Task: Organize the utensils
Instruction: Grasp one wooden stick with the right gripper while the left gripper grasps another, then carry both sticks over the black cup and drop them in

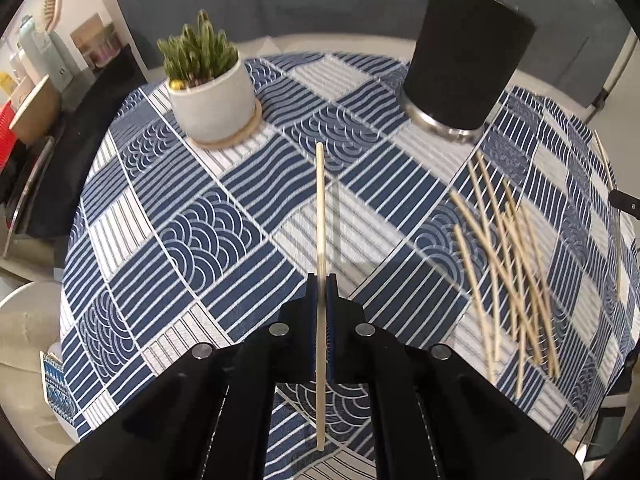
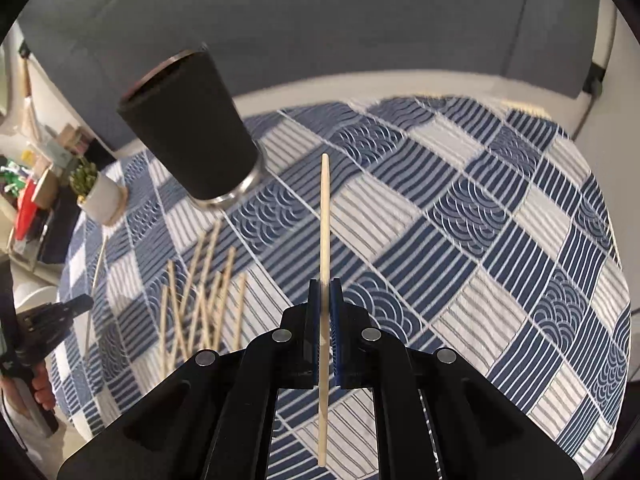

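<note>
My left gripper (image 1: 321, 280) is shut on a wooden chopstick (image 1: 320, 208) that points forward above the table. My right gripper (image 2: 325, 285) is shut on another wooden chopstick (image 2: 325, 216), also held above the table. A black cup holder (image 1: 464, 64) with a metal base stands at the back of the table; it also shows in the right wrist view (image 2: 192, 128). A pile of several loose chopsticks (image 1: 508, 264) lies on the cloth right of my left gripper and left of my right gripper (image 2: 204, 288).
The round table wears a blue-and-white patterned cloth (image 1: 200, 220). A small cactus in a white pot (image 1: 212, 92) stands at the back left. A grey sofa (image 2: 360, 20) lies behind the table. The left gripper (image 2: 52, 312) shows at the right view's left edge.
</note>
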The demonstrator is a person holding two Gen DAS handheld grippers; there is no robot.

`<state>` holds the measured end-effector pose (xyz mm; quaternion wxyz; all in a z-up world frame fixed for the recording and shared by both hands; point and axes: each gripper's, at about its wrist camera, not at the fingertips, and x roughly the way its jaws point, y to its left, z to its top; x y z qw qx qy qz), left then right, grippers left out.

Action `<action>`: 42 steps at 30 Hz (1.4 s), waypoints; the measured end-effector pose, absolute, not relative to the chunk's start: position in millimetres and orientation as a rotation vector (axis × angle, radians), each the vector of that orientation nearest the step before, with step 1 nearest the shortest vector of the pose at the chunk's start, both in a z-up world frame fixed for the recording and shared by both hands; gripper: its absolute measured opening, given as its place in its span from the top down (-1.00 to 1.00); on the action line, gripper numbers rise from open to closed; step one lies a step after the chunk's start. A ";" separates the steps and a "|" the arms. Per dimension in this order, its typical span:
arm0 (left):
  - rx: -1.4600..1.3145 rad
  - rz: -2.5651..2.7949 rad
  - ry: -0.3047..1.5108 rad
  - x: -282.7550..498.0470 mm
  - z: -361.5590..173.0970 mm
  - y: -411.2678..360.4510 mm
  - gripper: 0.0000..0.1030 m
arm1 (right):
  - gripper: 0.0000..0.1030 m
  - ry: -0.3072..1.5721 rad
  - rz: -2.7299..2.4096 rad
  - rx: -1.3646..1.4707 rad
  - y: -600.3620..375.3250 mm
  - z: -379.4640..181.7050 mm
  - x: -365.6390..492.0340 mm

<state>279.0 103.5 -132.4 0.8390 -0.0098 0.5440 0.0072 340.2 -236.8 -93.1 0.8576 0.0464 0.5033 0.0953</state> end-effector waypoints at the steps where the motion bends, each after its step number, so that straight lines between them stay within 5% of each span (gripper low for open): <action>1: -0.022 0.006 1.141 280.0 -128.6 102.0 0.93 | 0.90 1.046 0.208 0.101 -235.8 -88.5 339.9; 27: 0.019 -0.121 0.732 336.8 35.4 43.2 0.93 | 0.90 0.625 0.373 0.107 -193.4 59.6 363.2; 42: -0.134 -0.317 0.485 386.1 56.7 33.6 0.92 | 0.90 0.391 0.534 0.207 -164.5 94.4 405.2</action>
